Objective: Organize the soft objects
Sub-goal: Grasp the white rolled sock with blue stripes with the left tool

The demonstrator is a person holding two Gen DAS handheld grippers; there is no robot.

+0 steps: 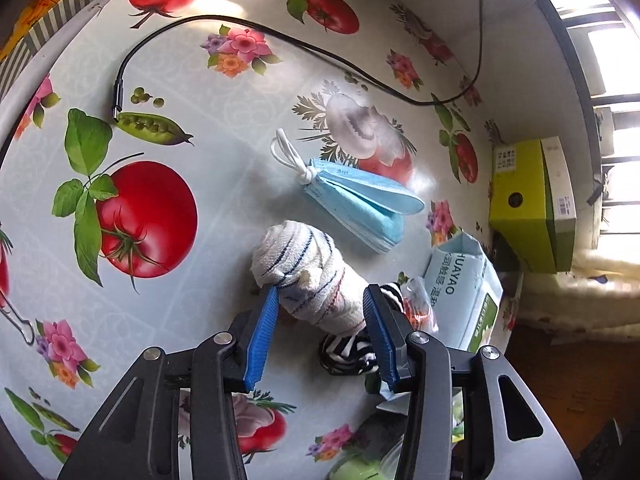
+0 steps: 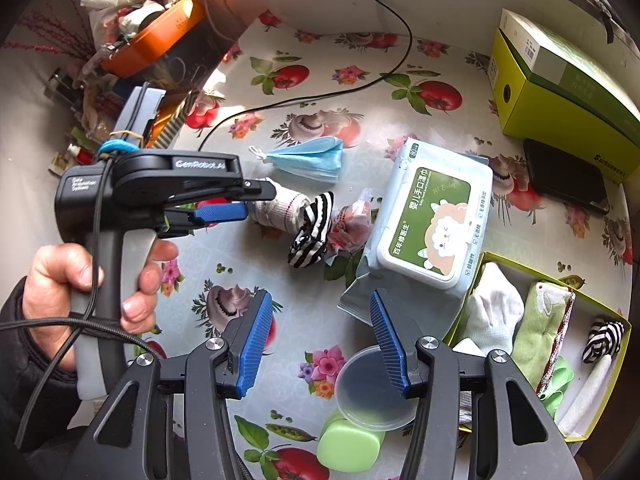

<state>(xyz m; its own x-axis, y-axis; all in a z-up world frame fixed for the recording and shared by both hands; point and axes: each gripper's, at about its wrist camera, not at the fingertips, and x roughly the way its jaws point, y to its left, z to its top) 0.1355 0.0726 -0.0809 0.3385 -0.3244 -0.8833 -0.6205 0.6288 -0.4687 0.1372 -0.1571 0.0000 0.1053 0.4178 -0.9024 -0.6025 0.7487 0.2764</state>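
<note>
A rolled white cloth (image 1: 308,276) with thin blue and red stripes lies on the tablecloth between the blue fingers of my left gripper (image 1: 322,292). The jaws stand wide around it, and the left fingertip (image 1: 272,296) touches the roll's end. A black-and-white striped sock (image 1: 348,354) lies just under the roll, and a folded blue face mask (image 1: 360,204) lies beyond it. In the right wrist view a hand holds the left gripper (image 2: 252,200) over the roll (image 2: 280,206). My right gripper (image 2: 320,304) hovers open and empty over the table. To its right, a green box (image 2: 528,272) holds a white sock (image 2: 494,308), a green cloth (image 2: 540,328) and a striped sock (image 2: 604,334).
A wet-wipes pack (image 2: 432,216) and a small crinkled wrapper (image 2: 352,224) lie right of the striped sock. A black cable (image 1: 240,24) crosses the far table. A yellow-green carton (image 2: 560,92) stands at the back right. A clear lid (image 2: 372,392) and a green sponge (image 2: 348,446) lie near me.
</note>
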